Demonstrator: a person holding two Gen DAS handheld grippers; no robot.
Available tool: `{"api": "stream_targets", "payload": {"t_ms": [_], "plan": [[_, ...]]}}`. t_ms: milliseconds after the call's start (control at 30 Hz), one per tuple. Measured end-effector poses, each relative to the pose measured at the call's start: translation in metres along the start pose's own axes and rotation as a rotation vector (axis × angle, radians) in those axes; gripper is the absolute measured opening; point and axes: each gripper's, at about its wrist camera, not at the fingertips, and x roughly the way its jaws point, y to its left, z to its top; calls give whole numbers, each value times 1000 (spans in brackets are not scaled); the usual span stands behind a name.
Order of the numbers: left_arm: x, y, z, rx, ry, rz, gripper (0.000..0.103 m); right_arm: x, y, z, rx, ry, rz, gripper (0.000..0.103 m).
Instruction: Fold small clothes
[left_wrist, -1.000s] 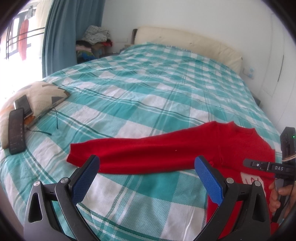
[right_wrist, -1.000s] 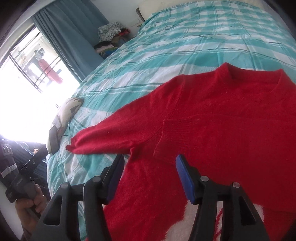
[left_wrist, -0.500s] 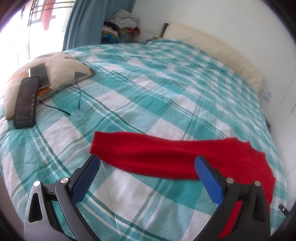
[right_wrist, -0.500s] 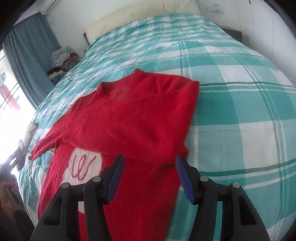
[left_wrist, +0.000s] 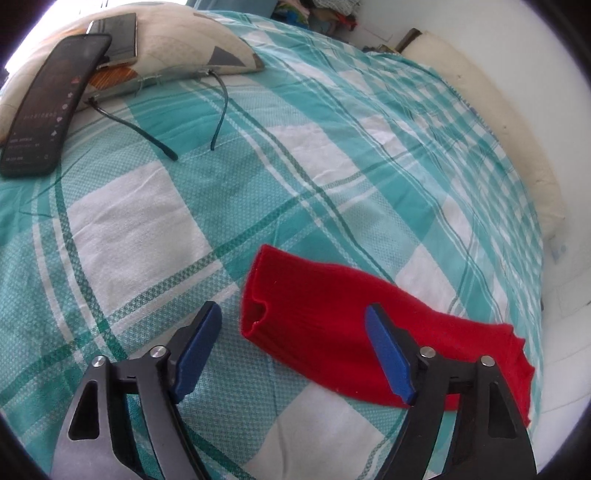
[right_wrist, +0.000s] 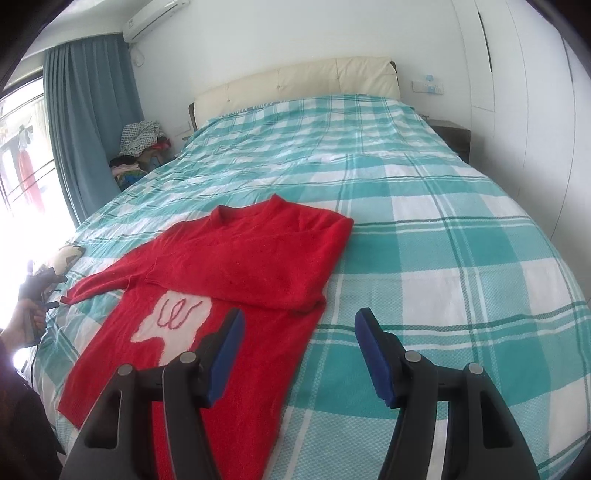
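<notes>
A small red sweater (right_wrist: 236, 273) with a white patch lies flat on the teal checked bed. Its right sleeve is folded across the chest; its left sleeve (left_wrist: 332, 325) stretches out to the side. My left gripper (left_wrist: 291, 347) is open and empty, low over the cuff end of that sleeve, with the cuff between its blue pads. My right gripper (right_wrist: 299, 354) is open and empty, above the sweater's right edge near the hem. The left gripper also shows in the right wrist view (right_wrist: 37, 280), held at the far left.
A patterned cushion (left_wrist: 173, 48) with a phone (left_wrist: 51, 103), a second device and a dark cable (left_wrist: 155, 136) lies beyond the sleeve. A cream headboard (right_wrist: 295, 85), a clothes pile (right_wrist: 140, 147) and a blue curtain (right_wrist: 92, 122) stand at the back.
My left gripper has swung left and dropped close to the sleeve cuff. My right gripper has pulled back and turned right, from over the chest to the sweater's right edge. The sweater has not moved.
</notes>
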Motion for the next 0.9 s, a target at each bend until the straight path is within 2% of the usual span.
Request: {"api": "stream_targets", "payload": {"t_ms": [67,133,167,267,333,433,533,633,767,900], "plan": [[3,1,-3,6,-11,23,54,1,2,0,8,0,11,62],[5,5,-2,2,-6,5,2,2,5,-1,-4,4,5,62],[6,7,-3,-14,0,-21,4,2,7,-2,-11,4,4,62],[-12,3,-3,-15,-54,-43,3,0,10,-2,-20,-7,3,62],[-39,-21,-6,69,-115,-67,2,-3,11,-1,-17,-24,3,62],[-81,-89,-19,295,-189,-109,2,-10,9,3,-3,-52,10,62],[-118,-172,-36,470,-199,-222,3,-16,7,7,18,-73,30,62],[-147,-260,-67,651,-203,-328,3,-22,7,9,21,-89,37,62],[-159,-355,-129,841,-149,-450,3,-34,3,11,34,-114,35,62],[-140,-414,-197,972,-63,-494,3,-43,-4,15,46,-148,18,62]]}}
